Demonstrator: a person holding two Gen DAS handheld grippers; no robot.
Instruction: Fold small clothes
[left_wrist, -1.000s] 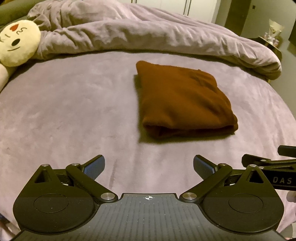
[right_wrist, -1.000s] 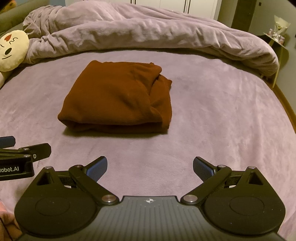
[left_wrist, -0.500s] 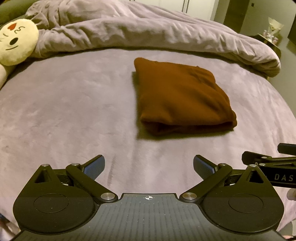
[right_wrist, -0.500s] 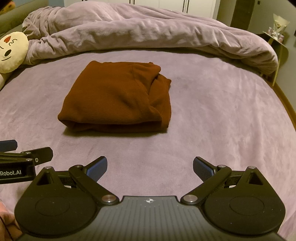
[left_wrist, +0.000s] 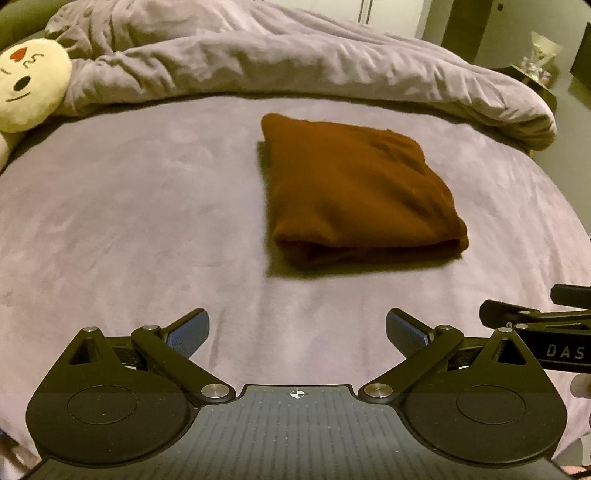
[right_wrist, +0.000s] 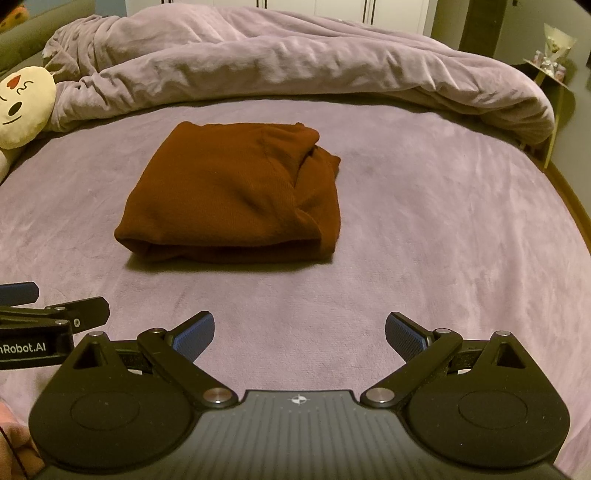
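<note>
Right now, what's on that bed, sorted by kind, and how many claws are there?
Folded rust-brown knit garment: 1
Rumpled mauve plush duvet: 1
Cream round-faced plush toy: 1
Black two-finger claws, both open and holding nothing: 2 (left claw, right claw)
Total: 5

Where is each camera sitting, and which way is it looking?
Left wrist view: sits on the left gripper, looking forward over the purple bed at the folded brown garment, which lies right of centre; its own open fingers show, and the right gripper's edge at the right.
Right wrist view: sits on the right gripper, facing the same way; the garment lies left of centre, own open fingers show, left gripper at the left edge.
Both share the garment, bed, rumpled duvet and yellow plush toy.
</note>
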